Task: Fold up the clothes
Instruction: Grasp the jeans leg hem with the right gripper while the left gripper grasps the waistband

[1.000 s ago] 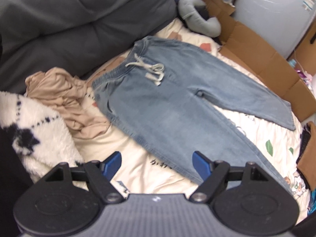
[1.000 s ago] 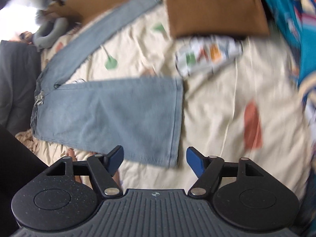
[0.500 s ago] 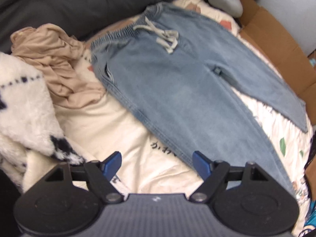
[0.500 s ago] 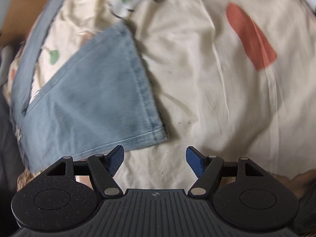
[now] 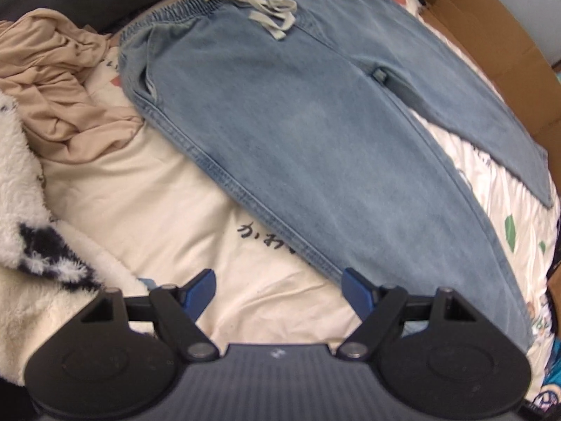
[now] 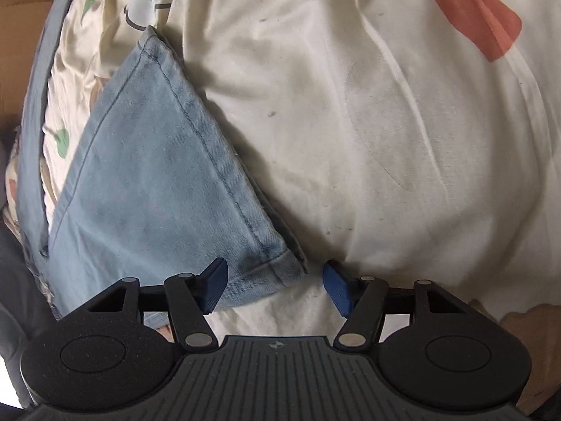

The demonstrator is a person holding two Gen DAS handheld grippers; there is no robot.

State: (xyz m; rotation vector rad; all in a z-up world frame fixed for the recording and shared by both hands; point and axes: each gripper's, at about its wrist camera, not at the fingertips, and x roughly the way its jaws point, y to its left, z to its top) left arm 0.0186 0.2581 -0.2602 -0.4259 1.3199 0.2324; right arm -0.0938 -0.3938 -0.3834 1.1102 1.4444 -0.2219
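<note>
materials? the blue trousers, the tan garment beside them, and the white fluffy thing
Trousers: looks like light-wash denim, matte; twill weave and stitched hem visible. Tan garment: probably thin, soft knit; drapes in fine crumpled folds. White fluffy thing: seemingly fleece or faux fur; shaggy pile with dark pattern.

Light blue jeans [image 5: 315, 133] are seen on a cream sheet [image 6: 350, 140] printed with red and green shapes
</note>
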